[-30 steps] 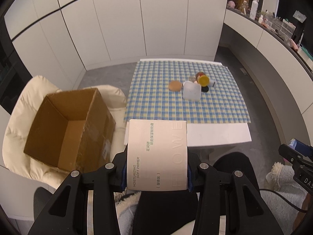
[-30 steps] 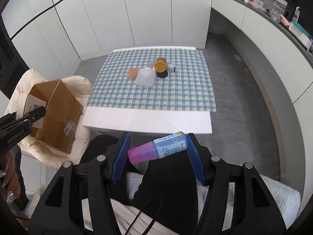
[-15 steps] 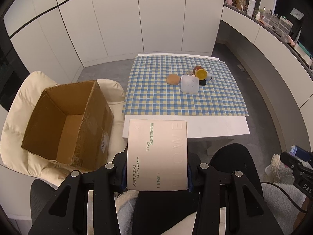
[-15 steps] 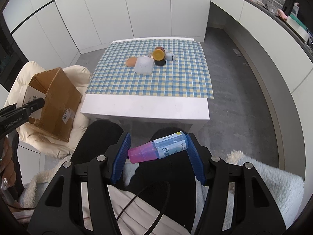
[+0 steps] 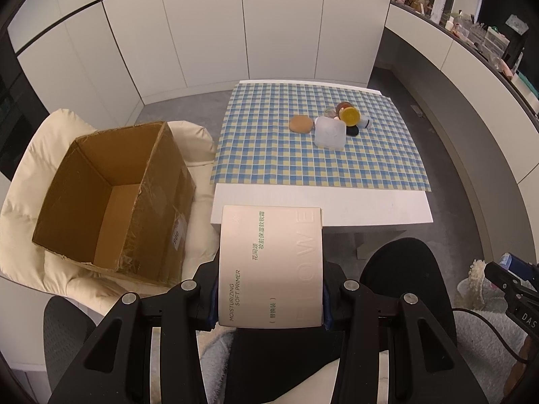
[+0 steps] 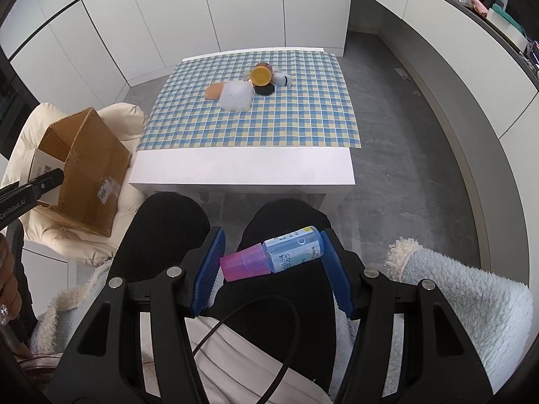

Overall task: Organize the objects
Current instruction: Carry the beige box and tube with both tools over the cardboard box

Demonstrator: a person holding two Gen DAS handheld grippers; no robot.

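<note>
the left hand-held gripper clamps a pale beige carton printed "moisturizing soft primer", its two fingers pressed against the carton's long sides, held above the seated person's lap. to its left an open cardboard box rests on a cream cushioned chair, its inside showing only bare cardboard.

the right hand-held gripper is closed on a small blue bottle with a pink cap, which lies tilted crosswise between the ribbed blue pads, cap toward the left pad and base against the right one, over the person's black-trousered knees.

ahead of both stands a white desk partly covered by a blue-and-yellow checked cloth. on the far half of the cloth sits a tight cluster: a translucent white square container, a tan round sponge touching its left side, a yellow-lidded jar lying on its side just behind, a black round lid beside it, and a small white bottle to the right. white cabinets line the wall behind.
</note>
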